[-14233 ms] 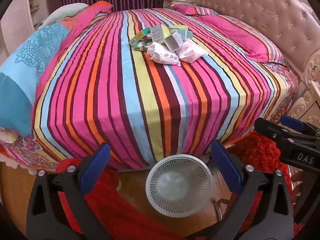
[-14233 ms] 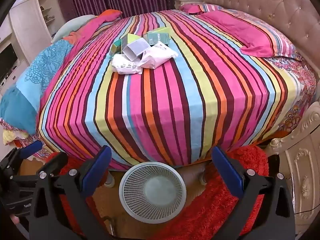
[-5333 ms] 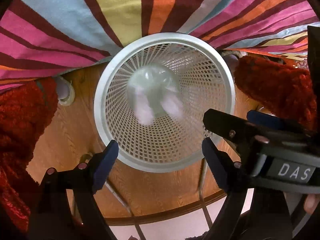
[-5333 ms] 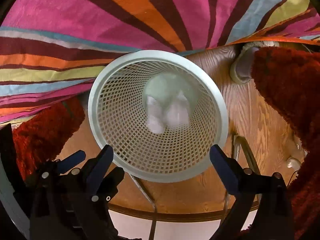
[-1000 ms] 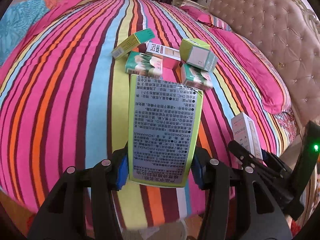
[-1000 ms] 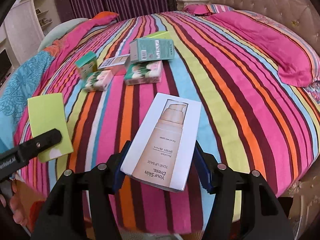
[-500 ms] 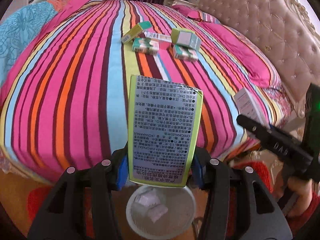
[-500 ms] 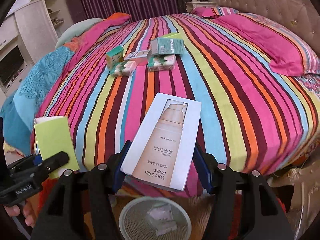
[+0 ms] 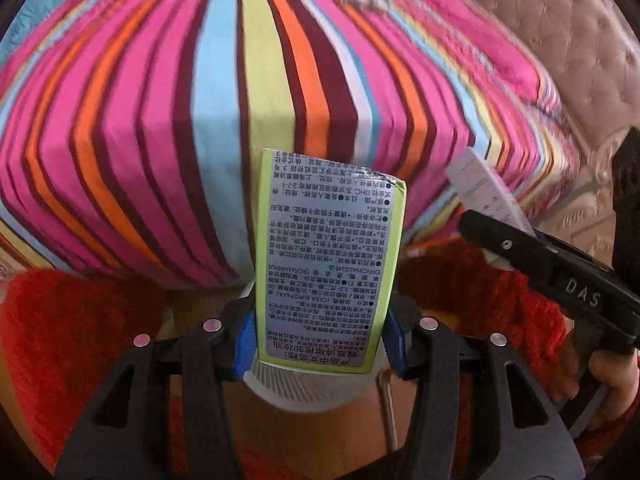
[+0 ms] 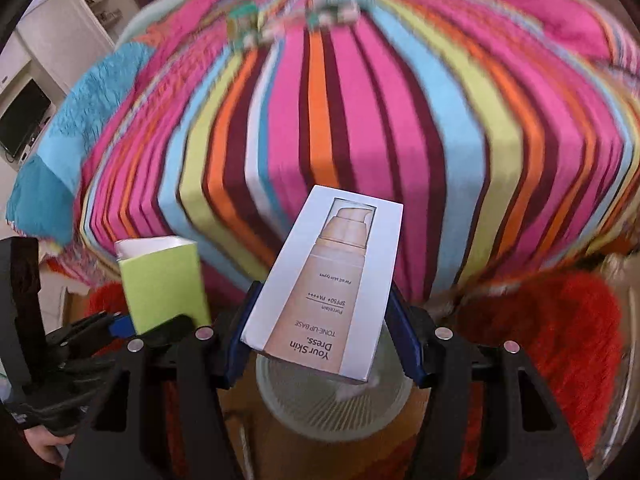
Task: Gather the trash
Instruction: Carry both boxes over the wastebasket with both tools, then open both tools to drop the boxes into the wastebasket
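Note:
My left gripper [image 9: 320, 340] is shut on a lime-green carton [image 9: 326, 260] with a grey printed label; the same carton [image 10: 166, 288] appears at the lower left of the right wrist view. My right gripper [image 10: 322, 344] is shut on a white carton [image 10: 332, 280] picturing a beige pump bottle, seen edge-on as a white carton [image 9: 488, 192] in the left wrist view. Both cartons hang above the white mesh waste basket [image 9: 304, 388], whose rim shows below them as the basket [image 10: 332, 412] on the floor at the foot of the bed.
The striped bed [image 9: 200, 120] fills the upper part of both views, with several small boxes [image 10: 328, 4] far back on it. A red shaggy rug [image 9: 60, 340] lies on both sides of the basket. A padded headboard [image 9: 580, 60] stands at the right.
Both grippers have pulled back off the bed and sunk toward the floor, tilting further down. The basket now lies right under both cartons. The grips are unchanged.

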Motion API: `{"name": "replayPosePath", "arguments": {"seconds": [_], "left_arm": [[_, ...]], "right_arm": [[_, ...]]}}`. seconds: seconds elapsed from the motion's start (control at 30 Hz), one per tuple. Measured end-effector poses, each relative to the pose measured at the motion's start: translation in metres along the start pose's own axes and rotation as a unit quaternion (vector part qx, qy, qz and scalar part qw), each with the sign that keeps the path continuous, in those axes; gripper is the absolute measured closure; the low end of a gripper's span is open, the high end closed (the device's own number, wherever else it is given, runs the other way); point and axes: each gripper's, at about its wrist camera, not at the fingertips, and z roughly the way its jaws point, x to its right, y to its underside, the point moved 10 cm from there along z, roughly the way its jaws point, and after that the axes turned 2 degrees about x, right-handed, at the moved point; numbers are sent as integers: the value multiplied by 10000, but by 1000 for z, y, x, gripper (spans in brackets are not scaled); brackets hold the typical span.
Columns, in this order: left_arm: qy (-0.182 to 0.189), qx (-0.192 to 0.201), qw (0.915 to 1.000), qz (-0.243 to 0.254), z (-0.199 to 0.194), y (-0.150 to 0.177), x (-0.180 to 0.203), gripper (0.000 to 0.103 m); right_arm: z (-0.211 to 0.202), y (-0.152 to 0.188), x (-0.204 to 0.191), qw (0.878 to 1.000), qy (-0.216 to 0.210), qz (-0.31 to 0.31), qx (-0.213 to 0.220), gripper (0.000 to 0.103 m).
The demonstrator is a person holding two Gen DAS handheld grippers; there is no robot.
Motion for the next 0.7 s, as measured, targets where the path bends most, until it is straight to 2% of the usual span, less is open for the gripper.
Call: {"name": "replayPosePath", "arguments": {"seconds": [0.23, 0.5, 0.7], "left_arm": [[-105, -856, 9963, -15, 43, 35, -3, 53], [-183, -1622, 9864, -209, 77, 63, -14, 53], [-252, -2106, 9767, -311, 94, 79, -22, 53]], "right_arm": [[42, 38, 6, 9951, 53, 160, -979, 46], [83, 77, 14, 9771, -45, 541, -2056, 46], [97, 89, 11, 9680, -128, 650, -2420, 46]]}}
